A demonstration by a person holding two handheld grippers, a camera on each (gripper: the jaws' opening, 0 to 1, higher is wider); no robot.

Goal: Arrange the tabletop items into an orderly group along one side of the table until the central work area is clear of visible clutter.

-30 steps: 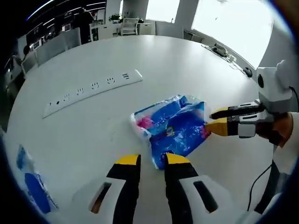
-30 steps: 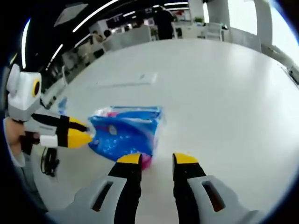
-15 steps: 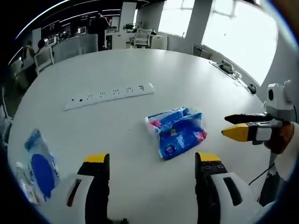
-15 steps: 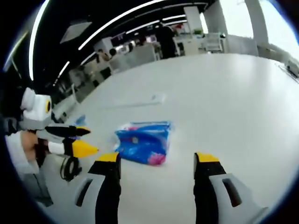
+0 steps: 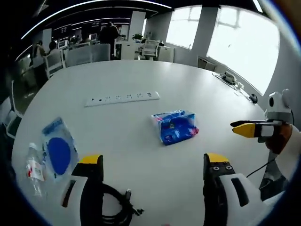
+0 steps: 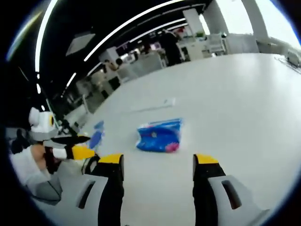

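A blue plastic tissue pack [image 5: 175, 126] lies alone near the middle of the round white table [image 5: 141, 75], and it also shows in the right gripper view [image 6: 160, 135]. My left gripper [image 5: 154, 162] is open and well back from the pack, its jaws wide apart with nothing between them. My right gripper [image 6: 157, 161] is also open and empty, on the pack's other side. In each view the other gripper shows at the side, the right one [image 5: 237, 128] and the left one [image 6: 87, 146], each held by a hand.
A white power strip [image 5: 123, 99] lies beyond the pack. Near the table's edge on my left are a clear pouch with a blue disc [image 5: 59, 150], a small water bottle [image 5: 35, 170] and a coiled black cable [image 5: 113, 209]. Office chairs and people stand far behind.
Both grippers went from nearly shut beside the tissue pack to wide open and pulled back from it. The pack stays on the table; the pouch, bottle and cable have come into view.
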